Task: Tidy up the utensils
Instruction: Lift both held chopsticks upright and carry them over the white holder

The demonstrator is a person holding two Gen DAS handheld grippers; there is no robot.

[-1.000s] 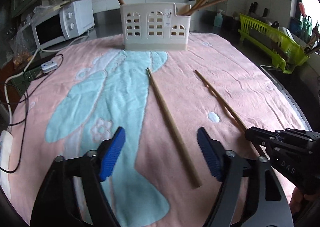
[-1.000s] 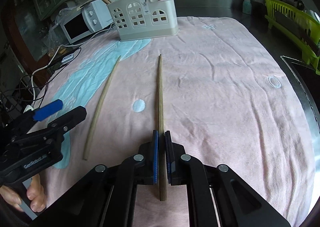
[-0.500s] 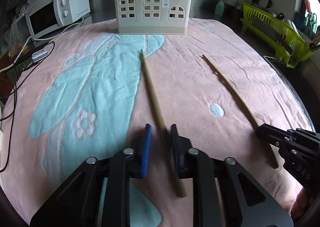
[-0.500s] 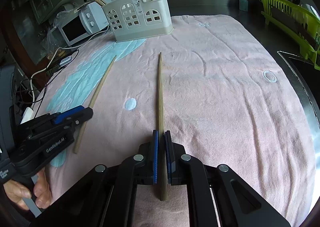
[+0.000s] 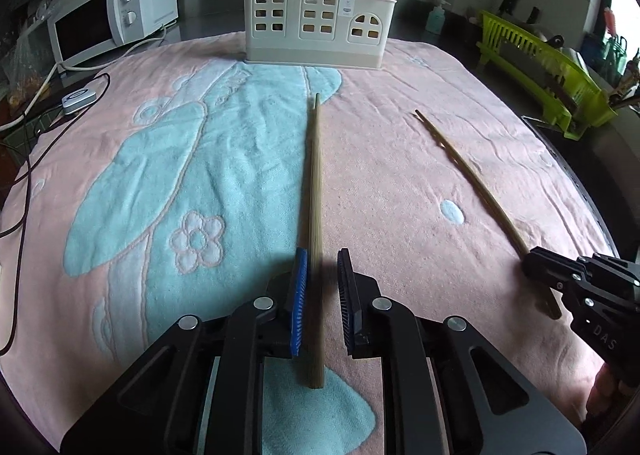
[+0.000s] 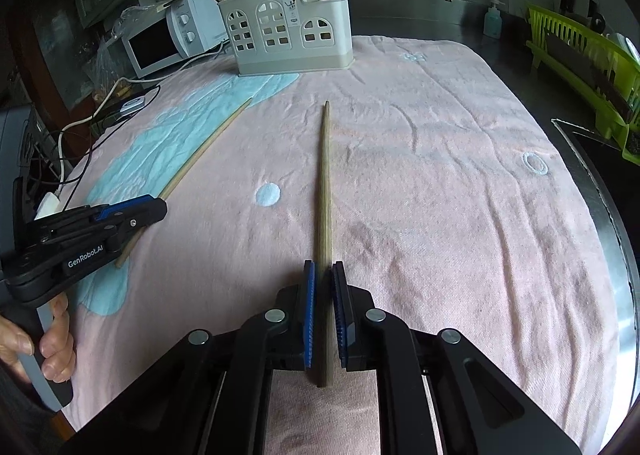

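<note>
Two wooden chopsticks lie on a pink and teal towel (image 5: 400,183). My left gripper (image 5: 322,267) straddles the thick end of one chopstick (image 5: 315,183); its jaws are narrowed around it, with a small gap on the right side. My right gripper (image 6: 324,275) is shut on the thick end of the other chopstick (image 6: 325,183), which also shows in the left wrist view (image 5: 472,175). A cream utensil holder (image 5: 318,15) with several chopsticks in it stands at the towel's far edge, and shows in the right wrist view (image 6: 288,35).
A white microwave (image 5: 116,23) and cables stand at the far left. A green dish rack (image 5: 548,71) stands at the right by the counter edge. A soap bottle (image 6: 493,21) stands at the back.
My left gripper has moved forward over its chopstick and its jaws have closed in from wide open to narrow. My right gripper stays shut on its chopstick.
</note>
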